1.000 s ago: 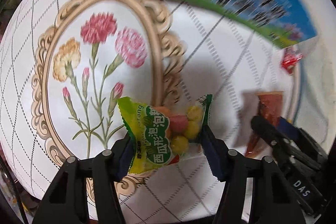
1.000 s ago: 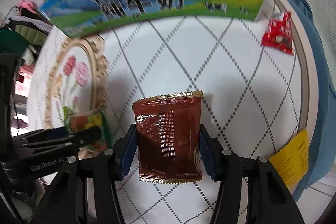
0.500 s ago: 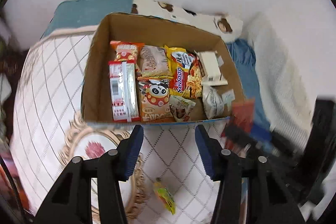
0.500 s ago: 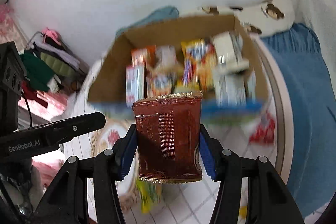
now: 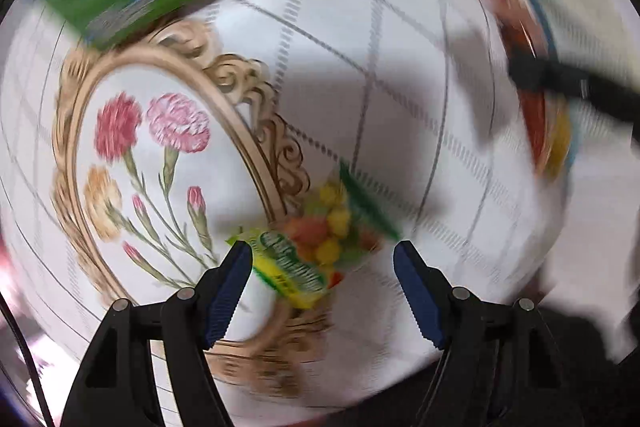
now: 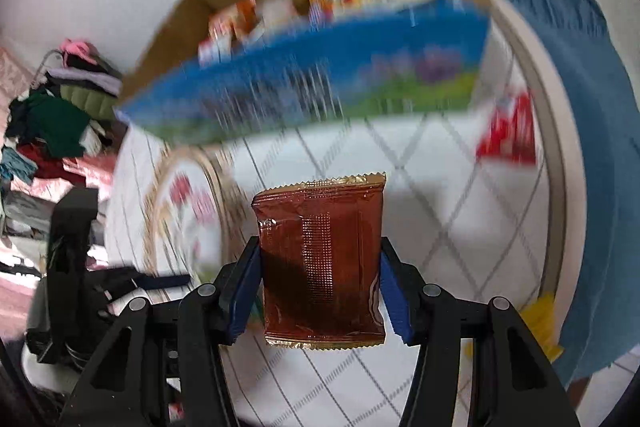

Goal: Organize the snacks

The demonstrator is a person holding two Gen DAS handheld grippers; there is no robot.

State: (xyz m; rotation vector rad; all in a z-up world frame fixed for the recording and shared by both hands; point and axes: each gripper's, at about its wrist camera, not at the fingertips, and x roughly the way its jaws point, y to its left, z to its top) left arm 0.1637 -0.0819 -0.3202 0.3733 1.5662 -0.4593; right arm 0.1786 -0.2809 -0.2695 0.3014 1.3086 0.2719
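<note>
My right tongs (image 6: 318, 291) are clenched on the brown packet (image 6: 322, 261), held upright off the table, its crimped top toward twelve o'clock. Beyond it at twelve sits the cardboard box (image 6: 308, 39) of snacks; a red wrapper (image 6: 508, 131) lies on the tablecloth (image 6: 440, 219) at two o'clock. My left tongs (image 5: 322, 267) are released — fingers spread wide — with the green candy bag (image 5: 316, 247) lying on the cloth between them, partly over the gold floral frame (image 5: 256, 131) at ten o'clock.
</note>
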